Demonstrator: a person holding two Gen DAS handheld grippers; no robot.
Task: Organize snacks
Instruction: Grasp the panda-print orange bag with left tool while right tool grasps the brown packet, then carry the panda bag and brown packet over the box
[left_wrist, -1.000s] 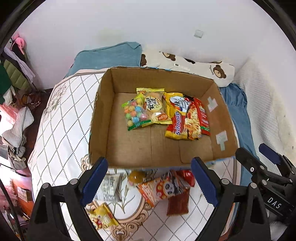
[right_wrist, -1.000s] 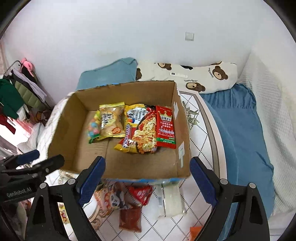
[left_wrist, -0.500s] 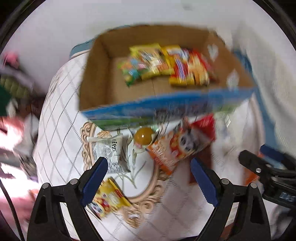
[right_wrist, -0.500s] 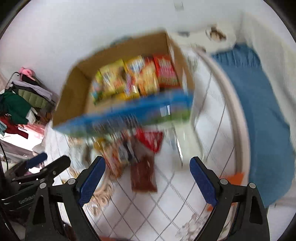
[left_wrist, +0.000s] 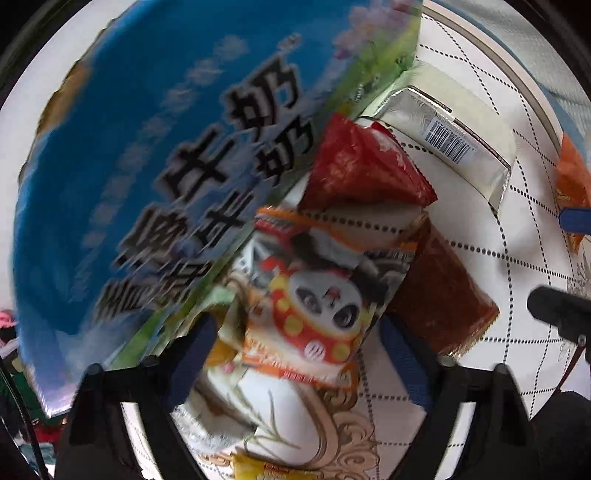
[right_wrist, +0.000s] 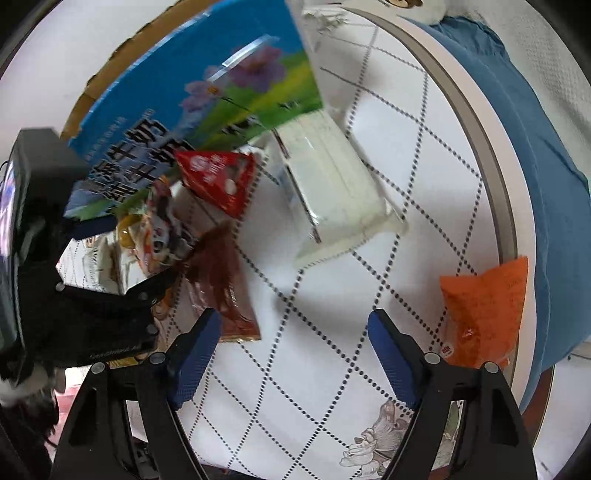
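1. Snacks lie scattered on the white cloth (right_wrist: 332, 369) with its dotted diamond lines, in front of the blue printed side of the cardboard box (left_wrist: 147, 166). A second ago both cameras looked from above into the open box and saw the packets inside; now they are low and close, and the box interior is out of sight.
2. Orange panda packet (left_wrist: 314, 306) sits between the fingers of the left gripper (left_wrist: 299, 354), whose jaws are closing. The frame is blurred, so I cannot tell whether the pads touch it yet. A second ago this packet lay well ahead of wide-spread fingers.
3. Above it lies a red triangular packet (left_wrist: 358, 170), overlapping the panda packet's top edge, and to the right a dark reddish-brown packet (left_wrist: 439, 288) partly tucked under it.
4. Further out rests a pale silvery packet with a barcode (left_wrist: 450, 144), lying near the box's corner.
5. Right gripper (right_wrist: 295, 347) hangs over bare cloth with nothing between its fingers; its jaws are also closing. The brown packet's lower end (right_wrist: 229, 295) is just beside its left finger.
6. An orange packet (right_wrist: 484, 314) lies apart at the cloth's edge, next to the blue bedding (right_wrist: 517, 129).
7. A yellow packet (left_wrist: 273, 470) peeks in at the bottom of the left view.
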